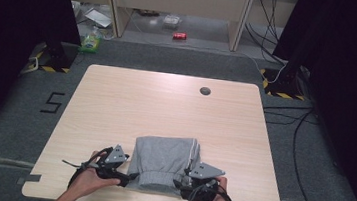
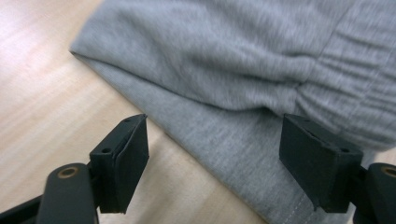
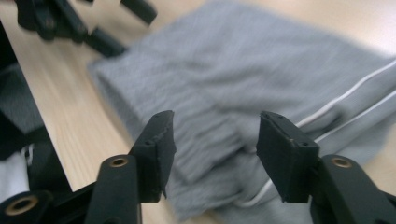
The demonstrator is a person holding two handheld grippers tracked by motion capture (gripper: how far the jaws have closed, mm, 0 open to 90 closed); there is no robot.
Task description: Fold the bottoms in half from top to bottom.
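on the near edge of the pale wooden table, seen from the high view, lies a folded grey garment, a soft, roughly square bundle with its ribbed cuff or waistband toward the near side and a thin white stripe down its right edge. the left gripper sits just beside its near left corner and the right gripper just beside its near right corner, each in a hand and topped by a grey three-cornered plate. a small dark round grommet is set in the tabletop far beyond. in the left gripper view, the garment shows a fine knitted weave, a flat folded hem running diagonally over the wood grain and gathered ribbing at right; the left gripper has its black blocky jaws standing wide apart, pressing on nothing. in the right gripper view, the garment is blurred, with ribbed cloth and white piping at right; the right gripper is spread, its jaws clear of the cloth, and the left gripper shows at far left.
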